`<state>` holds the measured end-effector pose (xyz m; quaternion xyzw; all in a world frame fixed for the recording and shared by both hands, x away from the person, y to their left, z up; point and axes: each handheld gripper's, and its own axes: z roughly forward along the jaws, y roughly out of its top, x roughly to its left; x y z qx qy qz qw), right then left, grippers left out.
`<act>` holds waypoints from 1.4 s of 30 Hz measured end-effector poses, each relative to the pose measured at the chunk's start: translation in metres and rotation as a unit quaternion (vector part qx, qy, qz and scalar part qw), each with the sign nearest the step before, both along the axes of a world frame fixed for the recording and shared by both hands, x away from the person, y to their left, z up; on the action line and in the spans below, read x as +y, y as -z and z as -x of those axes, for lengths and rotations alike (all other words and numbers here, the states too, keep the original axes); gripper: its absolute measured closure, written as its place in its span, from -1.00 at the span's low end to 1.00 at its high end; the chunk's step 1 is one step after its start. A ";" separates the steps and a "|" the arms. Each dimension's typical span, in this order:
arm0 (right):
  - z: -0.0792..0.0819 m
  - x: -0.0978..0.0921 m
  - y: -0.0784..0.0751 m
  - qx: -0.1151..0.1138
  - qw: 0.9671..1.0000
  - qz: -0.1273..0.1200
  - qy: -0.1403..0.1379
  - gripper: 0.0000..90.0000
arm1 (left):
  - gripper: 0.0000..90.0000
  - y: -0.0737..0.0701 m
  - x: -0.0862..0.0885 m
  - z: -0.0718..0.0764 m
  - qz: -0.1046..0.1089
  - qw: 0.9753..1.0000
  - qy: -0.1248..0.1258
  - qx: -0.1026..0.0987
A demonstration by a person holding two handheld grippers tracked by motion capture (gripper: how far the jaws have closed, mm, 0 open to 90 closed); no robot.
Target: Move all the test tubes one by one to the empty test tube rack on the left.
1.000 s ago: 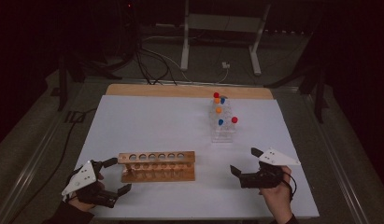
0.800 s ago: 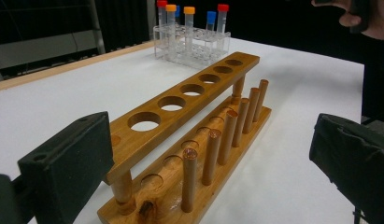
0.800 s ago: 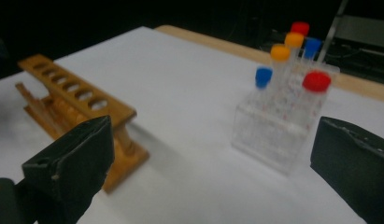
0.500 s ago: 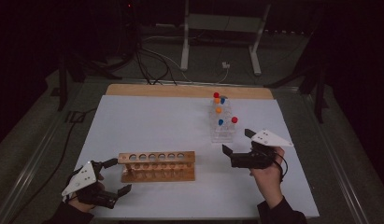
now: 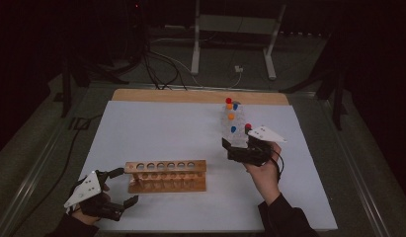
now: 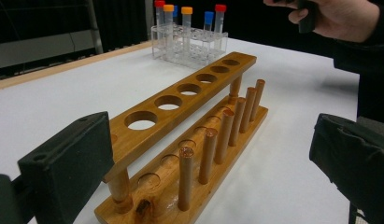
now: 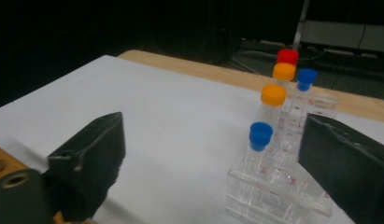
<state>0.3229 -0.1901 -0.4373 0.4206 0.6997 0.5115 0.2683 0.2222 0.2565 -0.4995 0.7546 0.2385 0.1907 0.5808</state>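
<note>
The left tool point(image 5: 120, 186) was held low at the near left corner of the worktop point(image 5: 156, 123), its jaws spread wide and nothing gripped between them. Just beyond its jaws the wooden rack point(image 5: 167, 176) was found standing upright on the white surface, its near end close to the jaws but not touched by them. In the left gripper view the rack point(image 6: 189, 135) was seen running away from the camera, with a top bar of round holes, all unfilled, and a row of upright pegs beside a row of shallow wells on the base.

Farther back and to the right, the right tool point(image 5: 232, 146) was held by a hand point(image 5: 262, 170) above the worktop, its jaws likewise parted and nothing clasped. It was pointed toward the clear rack point(image 5: 233, 127), which stood just beyond it, near the far right of the white surface. In the right gripper view the clear rack point(image 7: 273, 196) was seen between the spread jaws, slightly ahead of them and untouched. Capped tubes were carried upright in it: a blue-capped tube point(image 7: 260, 135) nearest, then an orange-capped tube point(image 7: 273, 94), and farther back another orange cap, a blue cap and a red cap.
</note>
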 end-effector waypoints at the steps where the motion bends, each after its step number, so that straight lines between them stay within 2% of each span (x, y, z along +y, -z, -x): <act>1: -0.001 0.001 0.001 0.004 1.000 0.001 0.002 -0.78 | -0.99 0.000 0.000 0.000 0.000 1.000 0.000 0.000; 5: -0.005 0.006 0.006 0.029 0.999 0.016 0.021 -0.54 | -0.99 0.000 0.000 0.000 0.001 1.000 0.000 0.000; 10: -0.012 0.011 0.013 0.059 0.996 0.036 0.049 -0.33 | -0.99 0.000 0.000 0.001 0.001 1.000 0.001 -0.001; 20: -0.029 0.015 0.017 0.121 0.987 0.053 0.093 0.16 | -0.99 -0.001 0.000 0.001 0.002 1.000 0.001 -0.003; 25: -0.035 0.014 0.016 0.135 0.984 0.053 0.102 0.28 | -0.99 -0.001 0.001 0.001 0.003 1.000 0.001 -0.003; 26: -0.039 0.014 0.015 0.141 0.983 0.053 0.106 0.35 | -0.99 0.000 0.001 0.001 0.002 1.000 0.001 -0.002; 33: -0.053 0.014 0.017 0.160 0.978 0.059 0.119 0.48 | -0.99 0.000 0.001 0.001 0.002 1.000 0.001 -0.003; 38: -0.058 0.015 0.021 0.166 0.977 0.058 0.121 0.54 | -0.99 0.000 0.001 0.002 0.001 1.000 0.001 -0.002; 42: -0.059 0.018 0.025 0.161 0.977 0.061 0.125 0.59 | -0.99 0.000 0.001 0.002 0.000 1.000 0.002 -0.002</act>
